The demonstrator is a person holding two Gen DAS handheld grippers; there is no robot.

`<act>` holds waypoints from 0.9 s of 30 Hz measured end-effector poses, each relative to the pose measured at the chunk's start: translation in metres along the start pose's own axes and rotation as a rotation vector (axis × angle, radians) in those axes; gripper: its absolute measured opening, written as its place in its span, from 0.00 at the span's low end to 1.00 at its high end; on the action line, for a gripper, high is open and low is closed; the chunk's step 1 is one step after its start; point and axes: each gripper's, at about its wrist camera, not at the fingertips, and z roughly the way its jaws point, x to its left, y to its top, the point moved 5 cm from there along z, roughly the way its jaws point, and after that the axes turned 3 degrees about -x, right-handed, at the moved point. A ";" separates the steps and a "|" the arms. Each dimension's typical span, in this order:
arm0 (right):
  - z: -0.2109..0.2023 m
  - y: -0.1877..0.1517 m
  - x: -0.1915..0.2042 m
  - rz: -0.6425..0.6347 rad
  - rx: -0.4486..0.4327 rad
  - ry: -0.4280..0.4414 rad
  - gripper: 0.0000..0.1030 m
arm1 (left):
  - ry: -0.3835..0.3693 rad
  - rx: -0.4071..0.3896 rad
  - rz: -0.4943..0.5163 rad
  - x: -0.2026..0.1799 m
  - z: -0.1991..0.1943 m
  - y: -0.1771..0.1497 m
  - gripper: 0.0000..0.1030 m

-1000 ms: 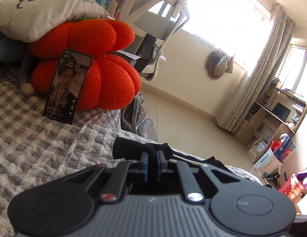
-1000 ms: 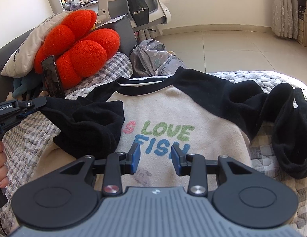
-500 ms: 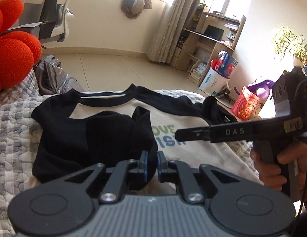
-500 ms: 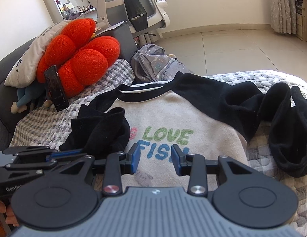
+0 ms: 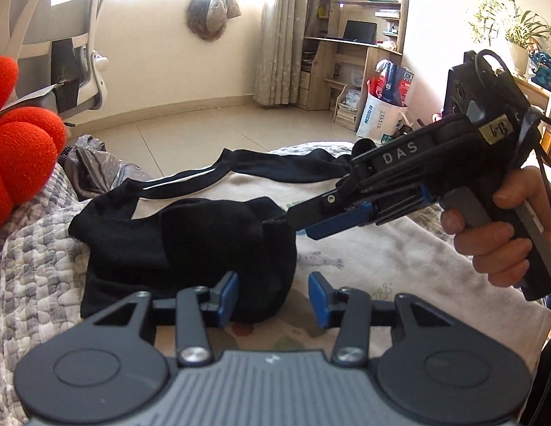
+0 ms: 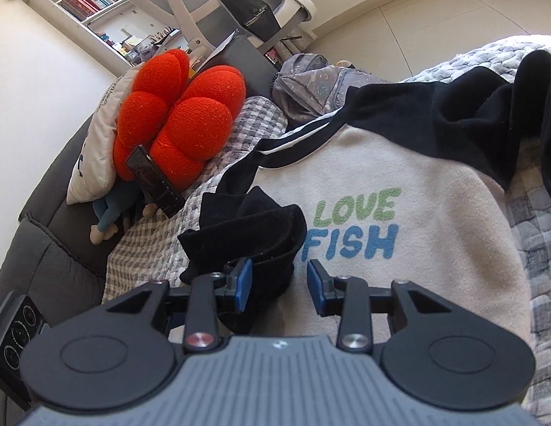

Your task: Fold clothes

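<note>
Sunlit tiles and a quilted grey-and-white bedspread set the scene, the bedspread giving a broad soft bed on which the sweatshirt lies face up, its cream fleece front with the green and blue "LOVE FISH" print turned to the cameras and its neckline pointing away toward the floor. One black sleeve is doubled in over the chest as a thick, rounded wad of matte knit, which reads as the first fold of the job; the other black sleeve lies bunched and unfolded at the far right edge of the bed. The left gripper has just been opening its jaws, and its blue pads now stand apart with the folded sleeve's edge lying beyond them, untouched, apparently so the fabric can settle where it was put. The right gripper hovers over the same wad with its jaws at a middling gap and nothing pinched, seemingly there to steady the fold; a hand grips its pistol handle. At the bed's left side a plump orange ribbed cushion props a dark phone, well apart from the garment.
</note>
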 end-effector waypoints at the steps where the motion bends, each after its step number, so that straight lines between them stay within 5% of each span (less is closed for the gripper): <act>1: 0.001 0.000 -0.001 0.020 0.001 0.005 0.37 | 0.001 0.003 0.002 0.000 0.003 0.001 0.44; 8: 0.002 0.003 -0.014 0.224 0.014 0.122 0.37 | 0.028 -0.004 0.081 -0.018 0.026 0.007 0.43; 10: 0.002 0.003 -0.012 0.227 0.011 0.145 0.26 | 0.046 -0.008 0.095 -0.022 0.034 0.008 0.43; 11: 0.002 0.003 -0.010 0.225 0.010 0.156 0.23 | 0.059 -0.012 0.095 -0.022 0.036 0.008 0.39; 13: 0.000 0.004 -0.006 0.214 -0.001 0.171 0.23 | 0.095 -0.026 0.087 -0.022 0.038 0.009 0.14; 14: -0.001 0.005 -0.005 0.207 -0.008 0.175 0.23 | 0.110 -0.040 0.070 -0.019 0.035 0.011 0.05; 19: -0.005 0.011 -0.003 0.156 -0.047 0.121 0.23 | 0.212 -0.199 -0.048 0.012 -0.003 0.026 0.05; 27: 0.017 0.012 0.000 0.043 -0.023 0.004 0.24 | 0.440 -0.301 -0.289 0.118 -0.060 0.023 0.05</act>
